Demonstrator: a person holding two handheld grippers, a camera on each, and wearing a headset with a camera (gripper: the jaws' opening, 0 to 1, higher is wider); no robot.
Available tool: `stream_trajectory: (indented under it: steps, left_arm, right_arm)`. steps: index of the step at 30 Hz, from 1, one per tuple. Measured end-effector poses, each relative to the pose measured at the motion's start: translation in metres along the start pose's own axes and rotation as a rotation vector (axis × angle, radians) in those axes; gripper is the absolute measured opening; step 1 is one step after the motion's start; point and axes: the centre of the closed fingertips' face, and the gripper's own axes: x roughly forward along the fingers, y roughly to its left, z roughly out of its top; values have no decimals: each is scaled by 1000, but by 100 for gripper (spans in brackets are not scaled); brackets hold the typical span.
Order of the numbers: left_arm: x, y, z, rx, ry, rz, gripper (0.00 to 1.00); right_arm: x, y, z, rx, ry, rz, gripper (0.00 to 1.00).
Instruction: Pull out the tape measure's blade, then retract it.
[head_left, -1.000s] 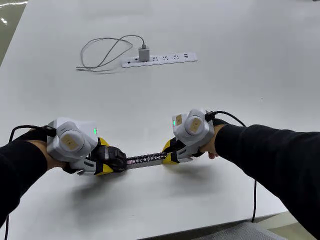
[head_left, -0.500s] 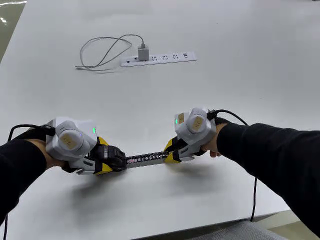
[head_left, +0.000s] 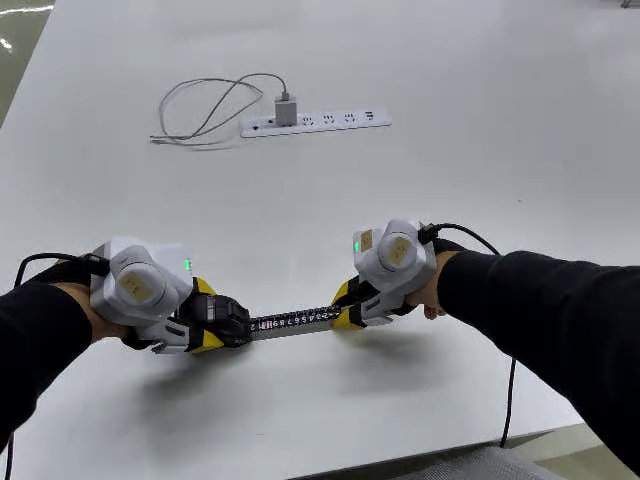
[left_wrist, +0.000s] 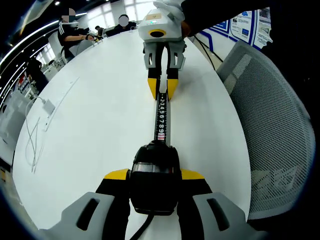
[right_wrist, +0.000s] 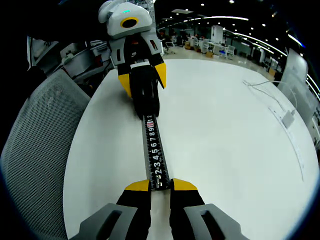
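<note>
The black tape measure case (head_left: 220, 320) (left_wrist: 156, 176) (right_wrist: 146, 92) lies on the white table, held between the yellow-tipped jaws of my left gripper (head_left: 205, 322) (left_wrist: 155, 175), which is shut on it. A short length of numbered blade (head_left: 292, 321) (left_wrist: 161, 116) (right_wrist: 153, 155) runs out from the case to my right gripper (head_left: 342, 313) (right_wrist: 160, 185). That gripper is shut on the blade's end. The two grippers face each other near the table's front edge.
A white power strip (head_left: 318, 120) with a plugged-in adapter and a looped grey cable (head_left: 205, 104) lies far back on the table (head_left: 450, 150). A mesh chair back (left_wrist: 272, 130) (right_wrist: 35, 145) stands just off the near edge.
The right gripper has drawn slightly further right with the blade end, so a bit more blade shows. The left gripper and case stay put.
</note>
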Motion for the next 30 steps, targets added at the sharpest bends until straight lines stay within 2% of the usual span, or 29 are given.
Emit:
stream_trajectory:
  steps: [30]
  left_arm:
    - [0, 0, 0, 0, 0, -2, 31]
  right_arm:
    - [-7, -2, -10, 11, -1, -5, 10]
